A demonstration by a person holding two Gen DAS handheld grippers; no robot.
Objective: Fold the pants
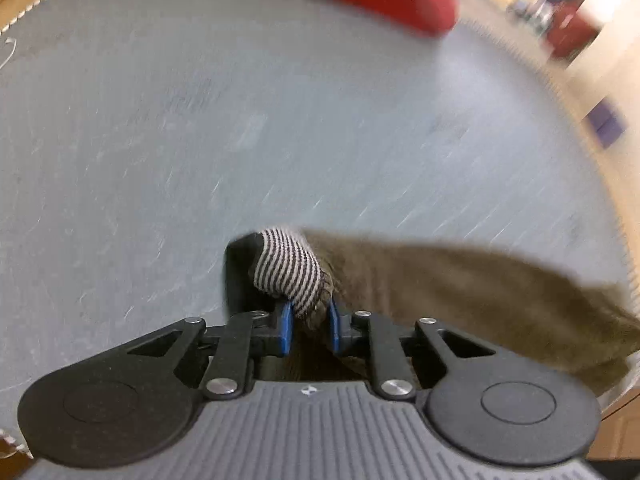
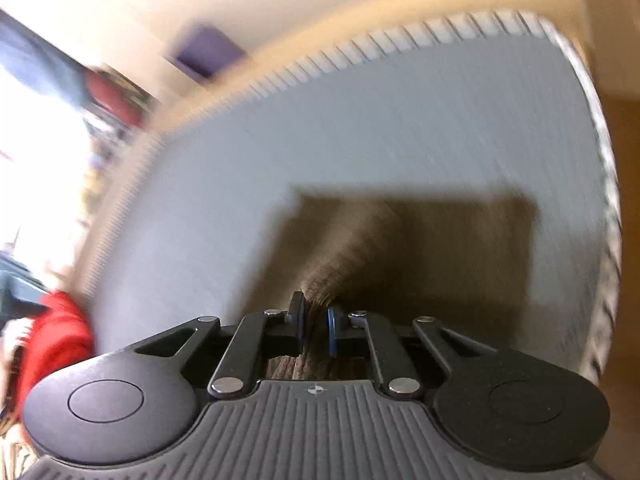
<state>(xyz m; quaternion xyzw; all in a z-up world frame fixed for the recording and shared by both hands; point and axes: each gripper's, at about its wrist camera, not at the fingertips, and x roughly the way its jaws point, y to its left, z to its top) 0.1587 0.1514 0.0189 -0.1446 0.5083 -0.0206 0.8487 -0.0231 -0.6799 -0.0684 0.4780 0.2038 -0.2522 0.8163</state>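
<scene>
Both hand-held grippers, left and right, clamp brown pants; no readable writing.

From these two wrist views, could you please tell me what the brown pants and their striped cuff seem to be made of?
Brown pants: apparently soft, matte, fuzzy fabric, perhaps fleece or corduroy; faint ribbing shows near the right tongs. Striped cuff: stretchy-looking rib knit with fine black-and-white stripes, pinched in the left tongs.
</scene>
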